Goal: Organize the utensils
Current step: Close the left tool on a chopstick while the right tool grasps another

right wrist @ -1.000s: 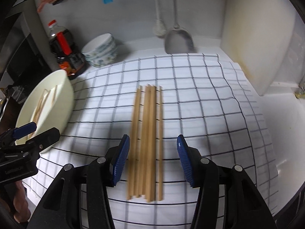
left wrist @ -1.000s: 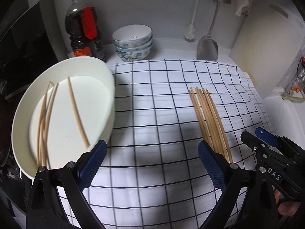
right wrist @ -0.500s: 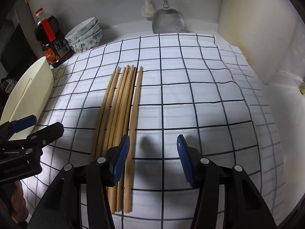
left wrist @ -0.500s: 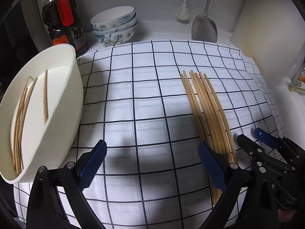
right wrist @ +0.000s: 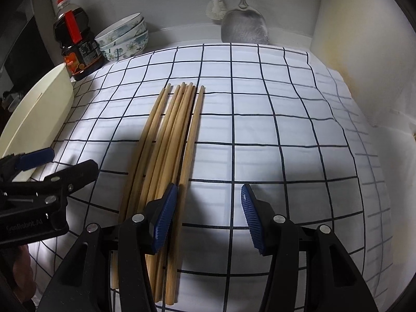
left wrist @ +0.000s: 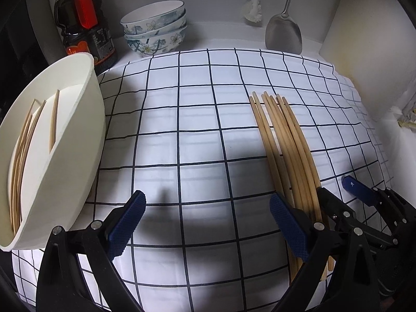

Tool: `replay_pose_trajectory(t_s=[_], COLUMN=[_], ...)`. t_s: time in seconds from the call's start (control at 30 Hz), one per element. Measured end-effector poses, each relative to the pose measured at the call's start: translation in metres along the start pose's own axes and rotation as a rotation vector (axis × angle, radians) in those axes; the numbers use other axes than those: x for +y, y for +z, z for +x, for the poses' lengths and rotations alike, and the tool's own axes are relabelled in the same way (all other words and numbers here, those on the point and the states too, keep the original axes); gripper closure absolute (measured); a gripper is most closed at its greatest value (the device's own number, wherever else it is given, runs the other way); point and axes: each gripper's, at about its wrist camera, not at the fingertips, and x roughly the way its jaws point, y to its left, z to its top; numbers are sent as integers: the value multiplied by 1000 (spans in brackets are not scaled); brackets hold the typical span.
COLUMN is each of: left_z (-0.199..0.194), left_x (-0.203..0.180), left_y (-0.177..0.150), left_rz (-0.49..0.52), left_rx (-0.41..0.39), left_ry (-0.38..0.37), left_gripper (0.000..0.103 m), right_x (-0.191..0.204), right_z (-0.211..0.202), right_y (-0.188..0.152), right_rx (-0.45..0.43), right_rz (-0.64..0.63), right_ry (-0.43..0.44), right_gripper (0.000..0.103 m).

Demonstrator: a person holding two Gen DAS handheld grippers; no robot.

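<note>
Several wooden chopsticks (left wrist: 283, 140) lie side by side on a white checked cloth (left wrist: 192, 119); they also show in the right wrist view (right wrist: 171, 140). A cream bowl (left wrist: 65, 161) at the left holds a few more chopsticks (left wrist: 26, 140). My left gripper (left wrist: 208, 221) is open and empty, low over the cloth, its right finger beside the chopsticks' near ends. My right gripper (right wrist: 208, 210) is open and empty, its left finger over the rightmost chopsticks' near ends. Each gripper shows in the other's view (left wrist: 364, 208), (right wrist: 39, 182).
A dark sauce bottle (left wrist: 83, 23) and stacked floral bowls (left wrist: 156, 31) stand at the back left. A metal spatula (left wrist: 283, 33) and a brush (left wrist: 252, 10) hang on the back wall. A cutting board (right wrist: 364, 52) leans at the right.
Both grippers have come down lower and closer to the cloth. The right gripper has shifted right, from straddling the chopsticks to their right edge. Both stay open.
</note>
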Motion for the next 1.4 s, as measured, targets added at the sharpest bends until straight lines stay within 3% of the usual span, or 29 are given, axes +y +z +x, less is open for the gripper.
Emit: replay_pose_trajectory(t_s=[0.9,1.07,1.17,1.4], left_z=[25,26,29,35], left_x=[-23,-22,-27,-26], left_y=[-6,-7,-4,5], left_rz=[25,26,49,36], left_rx=[25,20,15,2], left_ry=[-15,-12,30,24], left_gripper=[5,5,6,7], right_x=[-34,-32,-30,-27], right_z=[-4,-2,1,8], right_y=[-6,-5,-1,9], right_rx=[-12,-19,-26,-41], right_rz=[48,34,14,-19], right_ry=[-63,-60,-61,-47], right_gripper=[56,56,56,56])
